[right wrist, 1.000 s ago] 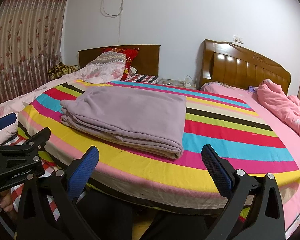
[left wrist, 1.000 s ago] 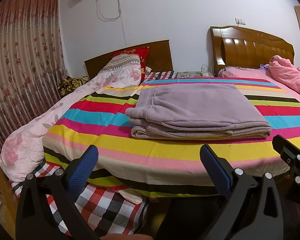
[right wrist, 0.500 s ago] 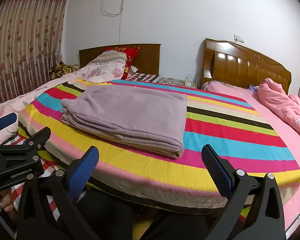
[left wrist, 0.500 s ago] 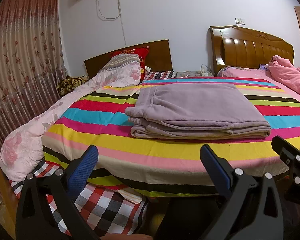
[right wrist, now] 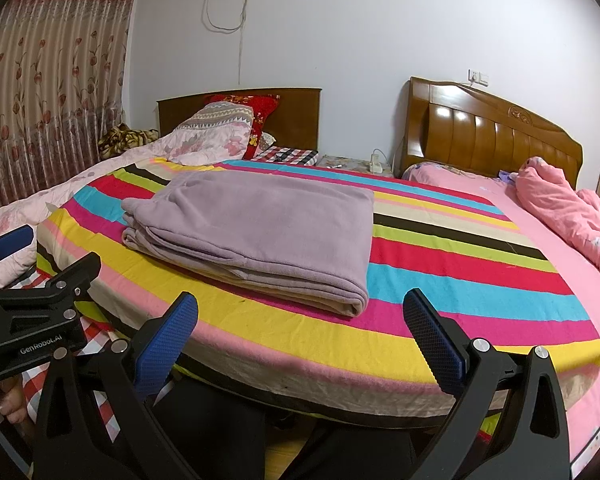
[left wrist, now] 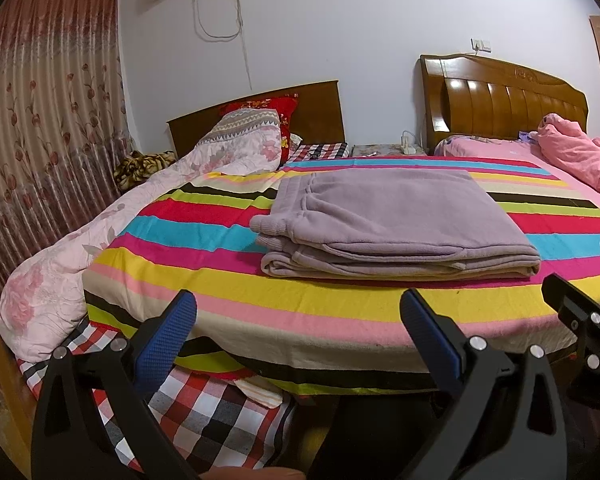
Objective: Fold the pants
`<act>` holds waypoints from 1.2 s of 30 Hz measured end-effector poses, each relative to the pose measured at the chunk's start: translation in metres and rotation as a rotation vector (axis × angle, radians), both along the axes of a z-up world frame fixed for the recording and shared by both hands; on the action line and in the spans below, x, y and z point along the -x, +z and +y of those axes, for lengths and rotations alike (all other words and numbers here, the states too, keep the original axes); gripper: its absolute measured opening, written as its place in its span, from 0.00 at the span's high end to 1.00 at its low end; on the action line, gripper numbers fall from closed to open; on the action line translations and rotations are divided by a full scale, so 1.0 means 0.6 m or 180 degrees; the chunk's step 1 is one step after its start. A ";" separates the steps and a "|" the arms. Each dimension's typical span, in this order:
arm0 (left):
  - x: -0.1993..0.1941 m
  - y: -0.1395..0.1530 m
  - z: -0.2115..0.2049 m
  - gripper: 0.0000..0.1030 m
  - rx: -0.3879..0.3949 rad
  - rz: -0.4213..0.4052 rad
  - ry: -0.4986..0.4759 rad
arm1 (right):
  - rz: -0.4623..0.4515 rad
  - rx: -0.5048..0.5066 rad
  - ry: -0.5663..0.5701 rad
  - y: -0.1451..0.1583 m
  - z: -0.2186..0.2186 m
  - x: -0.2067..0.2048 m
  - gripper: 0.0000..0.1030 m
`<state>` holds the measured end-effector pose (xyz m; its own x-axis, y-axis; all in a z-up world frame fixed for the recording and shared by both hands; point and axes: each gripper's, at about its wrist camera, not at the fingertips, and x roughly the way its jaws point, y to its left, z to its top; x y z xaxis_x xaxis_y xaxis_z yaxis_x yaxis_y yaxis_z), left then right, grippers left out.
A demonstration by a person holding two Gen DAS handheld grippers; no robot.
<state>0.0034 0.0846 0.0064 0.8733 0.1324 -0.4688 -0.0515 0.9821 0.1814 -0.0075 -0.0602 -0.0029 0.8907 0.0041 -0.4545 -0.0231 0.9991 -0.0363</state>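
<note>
Nothing has moved: folded pants (left wrist: pixel 388 220) lie beyond both spread tongs (left wrist: pixel 298 316).

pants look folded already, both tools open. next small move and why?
Probably none on the cloth: hold both tools back off the bed. The lilac pants lie in a squared, layered stack on the striped blanket; the left tool and right tool are open, holding nothing, short of the bed edge.

Left gripper (left wrist: pixel 298 318) held level, blue-padded fingers (left wrist: pixel 166 334) spread wide, nothing gripped, right gripper (right wrist: pixel 300 320) held just beside it, likewise spread wide, nothing gripped
</note>
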 end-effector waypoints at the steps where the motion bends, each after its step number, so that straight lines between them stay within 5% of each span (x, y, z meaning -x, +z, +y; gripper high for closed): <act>1: 0.000 0.001 -0.001 0.01 0.0005 -0.0010 0.0000 | 0.0002 -0.0002 0.0003 0.000 -0.001 0.000 0.04; 31: 0.012 0.022 -0.003 0.01 0.0109 -0.0291 0.0039 | -0.0046 -0.0035 0.0013 0.001 -0.007 0.003 0.04; 36: 0.003 0.013 0.005 0.01 0.0175 -0.0137 0.0017 | -0.0023 -0.0066 0.0005 0.000 -0.011 0.002 0.04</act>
<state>0.0013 0.0874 0.0143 0.8921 0.1123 -0.4376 -0.0634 0.9902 0.1248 -0.0090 -0.0666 -0.0029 0.8939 0.0148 -0.4480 -0.0244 0.9996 -0.0157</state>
